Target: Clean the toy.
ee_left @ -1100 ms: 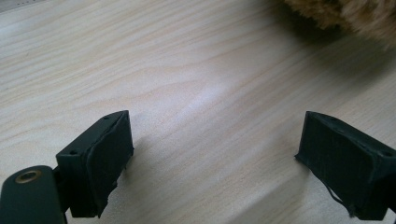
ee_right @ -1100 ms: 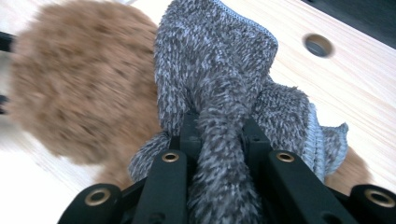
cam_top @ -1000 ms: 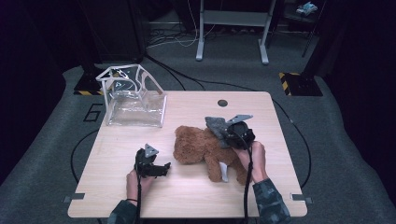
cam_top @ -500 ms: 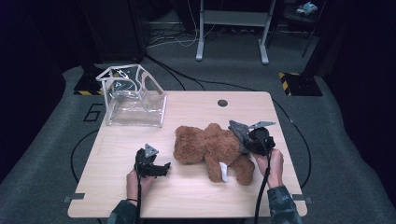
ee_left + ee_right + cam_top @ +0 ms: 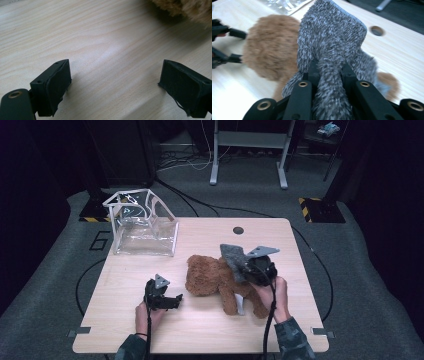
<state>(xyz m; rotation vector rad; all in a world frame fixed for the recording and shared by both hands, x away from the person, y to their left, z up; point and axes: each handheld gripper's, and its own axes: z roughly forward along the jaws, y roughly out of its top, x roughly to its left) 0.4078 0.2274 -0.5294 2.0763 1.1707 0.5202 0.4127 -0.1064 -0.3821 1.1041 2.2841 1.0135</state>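
While our right tool [image 5: 246, 265] pinches a grey fuzzy cloth [image 5: 332, 47] over the teddy bear [image 5: 212, 277] at mid-desk [image 5: 200, 330], our left tool [image 5: 170, 301] rests wide and empty on the wood. From it the bear lies at 2 o'clock, long axis 9 to 3, nearer our right hand [image 5: 274, 292].

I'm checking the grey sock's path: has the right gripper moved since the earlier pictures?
Yes. The right gripper, shut on the grey fuzzy sock, swung right toward the table edge, then came back left over the teddy bear.
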